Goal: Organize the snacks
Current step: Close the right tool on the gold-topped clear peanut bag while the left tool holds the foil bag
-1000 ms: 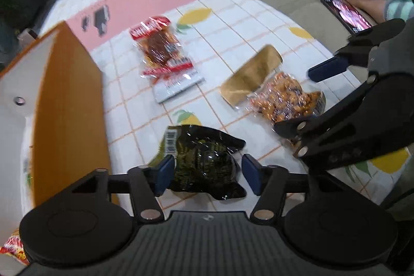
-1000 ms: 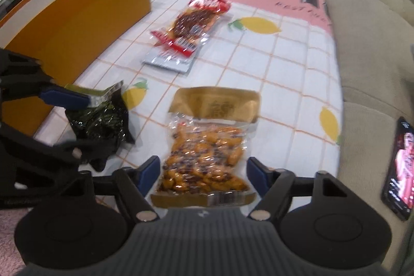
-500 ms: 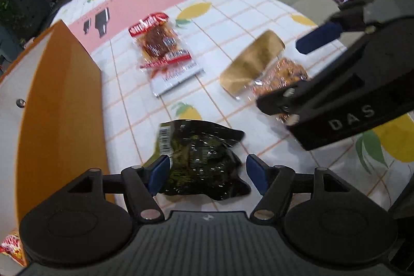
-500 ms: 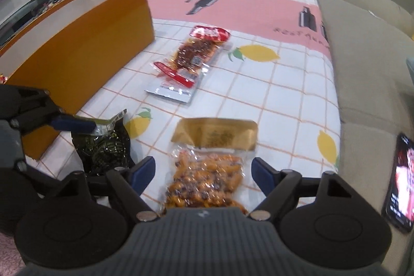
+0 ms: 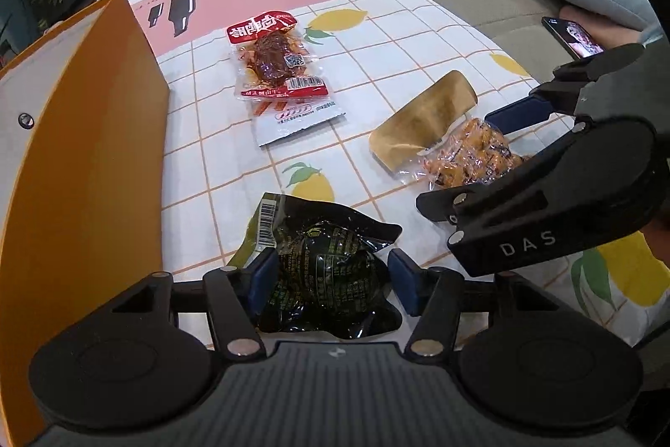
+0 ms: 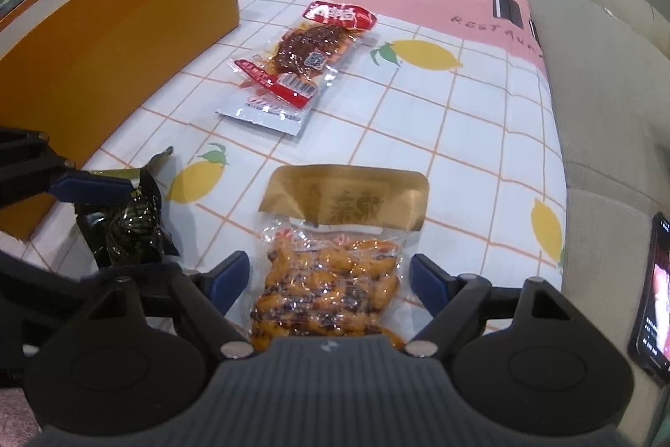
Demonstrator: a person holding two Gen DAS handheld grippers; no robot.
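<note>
The tablecloth (image 5: 418, 40) on the bench reads "RESTAU…" in black on its pink band, above lemon prints; the right tongs (image 5: 494, 170) carry "DAS" in pale letters. The left tongs (image 5: 331, 279) have just been closing, and their blue pads now touch both sides of the crinkly black foil snack bag (image 5: 326, 275), which has a barcode tab. Half a second ago they stood clear of it. The right tongs (image 6: 331, 281) are spread, astride the clear pouch of orange nuts (image 6: 331, 292) with its gold header, without touching it. A red-labelled meat snack (image 5: 276, 65) lies farther off beside the orange box (image 5: 96, 137).
</note>
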